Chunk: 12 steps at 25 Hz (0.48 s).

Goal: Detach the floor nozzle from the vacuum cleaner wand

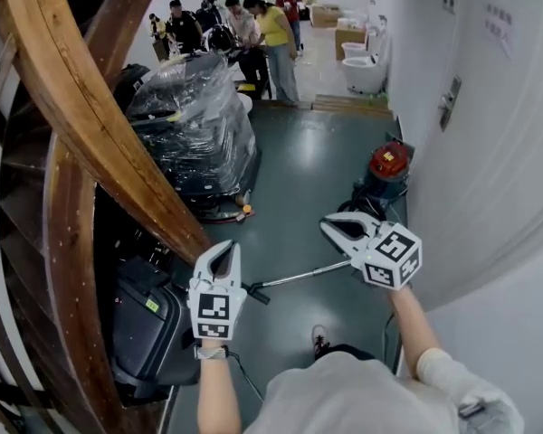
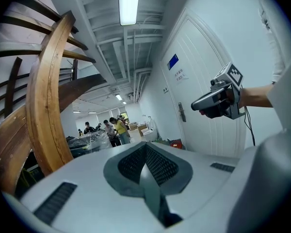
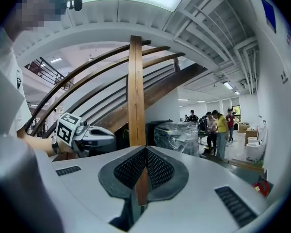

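In the head view a red canister vacuum cleaner (image 1: pixel 387 163) stands on the green floor by the white wall. Its metal wand (image 1: pixel 303 276) lies on the floor and ends in a small black piece (image 1: pixel 258 292); whether that piece is the nozzle I cannot tell. My left gripper (image 1: pixel 225 247) is held above the floor just left of that black end, shut and empty. My right gripper (image 1: pixel 329 227) hovers above the wand's other end, also shut and empty. Each gripper shows in the other's view: the right gripper (image 2: pixel 216 100) and the left gripper (image 3: pixel 85 137).
A curved wooden stair rail (image 1: pixel 81 107) rises at the left. Below it stands a black machine (image 1: pixel 149 328). A plastic-wrapped machine (image 1: pixel 195 125) stands ahead. A white door and wall (image 1: pixel 489 170) close the right side. Several people (image 1: pixel 253 30) stand far back.
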Each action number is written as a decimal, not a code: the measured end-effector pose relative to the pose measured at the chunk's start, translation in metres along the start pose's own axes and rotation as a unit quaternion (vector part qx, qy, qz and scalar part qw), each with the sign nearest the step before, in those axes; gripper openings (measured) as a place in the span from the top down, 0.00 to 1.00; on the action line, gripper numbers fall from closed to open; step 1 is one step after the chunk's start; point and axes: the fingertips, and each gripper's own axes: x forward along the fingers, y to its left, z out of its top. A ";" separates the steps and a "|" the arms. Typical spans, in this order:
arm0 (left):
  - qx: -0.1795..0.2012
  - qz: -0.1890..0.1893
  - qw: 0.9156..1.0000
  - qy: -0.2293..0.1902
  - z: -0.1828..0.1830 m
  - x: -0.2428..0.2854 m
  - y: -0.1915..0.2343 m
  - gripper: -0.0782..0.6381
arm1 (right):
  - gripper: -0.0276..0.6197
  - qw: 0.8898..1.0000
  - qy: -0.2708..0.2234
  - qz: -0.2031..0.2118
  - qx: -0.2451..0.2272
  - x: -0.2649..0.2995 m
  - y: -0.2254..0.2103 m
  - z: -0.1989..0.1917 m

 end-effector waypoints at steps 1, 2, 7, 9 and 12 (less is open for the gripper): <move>0.000 0.000 1.000 0.001 0.002 0.005 0.000 0.89 | 0.91 1.000 0.001 0.003 0.001 0.001 -0.004 0.000; 0.001 0.001 1.000 0.002 0.003 0.009 0.000 0.89 | 0.91 1.000 0.001 0.004 0.000 0.003 -0.008 0.001; 0.001 0.008 1.000 0.005 0.006 0.033 0.005 0.89 | 0.91 1.000 0.004 0.007 -0.009 0.014 -0.031 0.000; -0.001 0.011 1.000 0.006 0.008 0.044 0.006 0.89 | 0.91 1.000 0.003 0.014 -0.007 0.016 -0.040 0.000; -0.005 0.017 1.000 0.008 0.010 0.059 0.007 0.89 | 0.91 1.000 -0.005 0.028 0.002 0.017 -0.053 0.003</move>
